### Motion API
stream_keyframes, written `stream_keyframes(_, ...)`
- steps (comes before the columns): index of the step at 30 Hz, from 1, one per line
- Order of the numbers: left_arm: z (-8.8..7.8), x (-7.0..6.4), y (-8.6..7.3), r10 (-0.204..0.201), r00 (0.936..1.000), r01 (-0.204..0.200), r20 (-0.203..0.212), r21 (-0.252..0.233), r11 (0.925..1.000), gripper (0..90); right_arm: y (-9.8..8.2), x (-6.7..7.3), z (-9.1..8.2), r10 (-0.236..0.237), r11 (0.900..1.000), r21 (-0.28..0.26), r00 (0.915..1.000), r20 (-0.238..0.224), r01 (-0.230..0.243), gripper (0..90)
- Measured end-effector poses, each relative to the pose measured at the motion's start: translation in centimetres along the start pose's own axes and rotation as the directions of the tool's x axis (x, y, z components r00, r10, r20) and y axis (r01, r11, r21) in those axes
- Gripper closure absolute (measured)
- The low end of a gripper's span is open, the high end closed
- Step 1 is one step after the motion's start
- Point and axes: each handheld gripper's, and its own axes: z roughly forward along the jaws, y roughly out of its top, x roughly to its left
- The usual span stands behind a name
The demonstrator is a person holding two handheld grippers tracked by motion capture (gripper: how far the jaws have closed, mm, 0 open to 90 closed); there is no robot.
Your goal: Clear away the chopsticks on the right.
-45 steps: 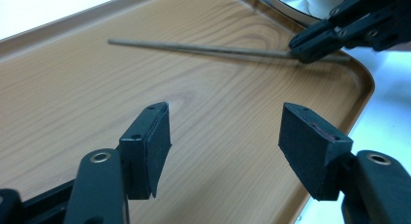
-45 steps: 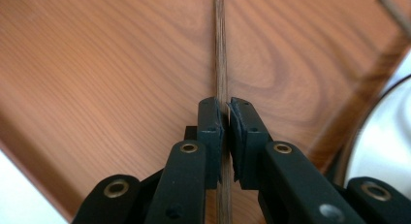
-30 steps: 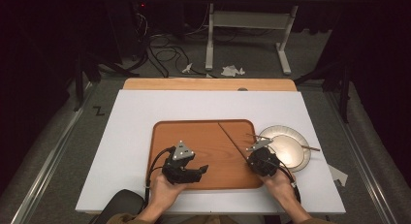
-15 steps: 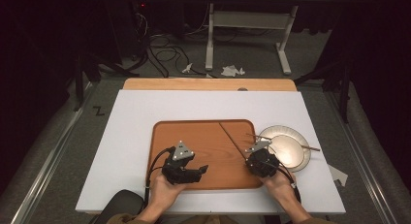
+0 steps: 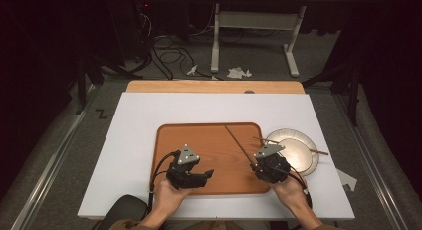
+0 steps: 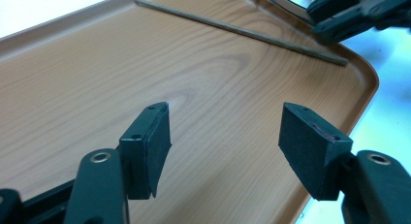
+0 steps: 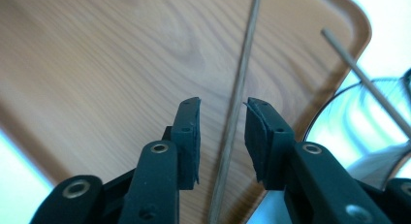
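From the high view, the chopstick (image 5: 239, 144) lies on the tray (image 5: 209, 140), running toward 11 o'clock from the right gripper (image 5: 253, 166). The left gripper (image 6: 223, 132) gapes empty. The right gripper's jaws, just opening, straddle the stick untouching; lift straight away without nudging it.

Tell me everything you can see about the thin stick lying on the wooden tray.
The stick is a thin, straight, brownish rod, wood by its look, like a chopstick. It lies flat on the tray, running diagonally from near the far rim to the near right corner. Its near end sits between the right claw, whose jaws have just been opening and stand apart from it.
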Motion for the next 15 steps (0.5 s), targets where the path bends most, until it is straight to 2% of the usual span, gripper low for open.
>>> stream_keyframes(5,0.0,0.2,0.0,0.005,0.9999,-0.005,-0.013,0.003,1.0,35.9,0.4,-0.5,-1.3,-0.014,0.997,-0.075,0.999,-0.042,0.011,66.3)
stream_keyframes(15,0.0,0.3,0.0,0.001,0.9999,-0.001,-0.014,0.006,1.0,35.8,0.6,-1.3,-2.2,-0.008,0.994,-0.113,0.9988,-0.049,0.003,65.1)
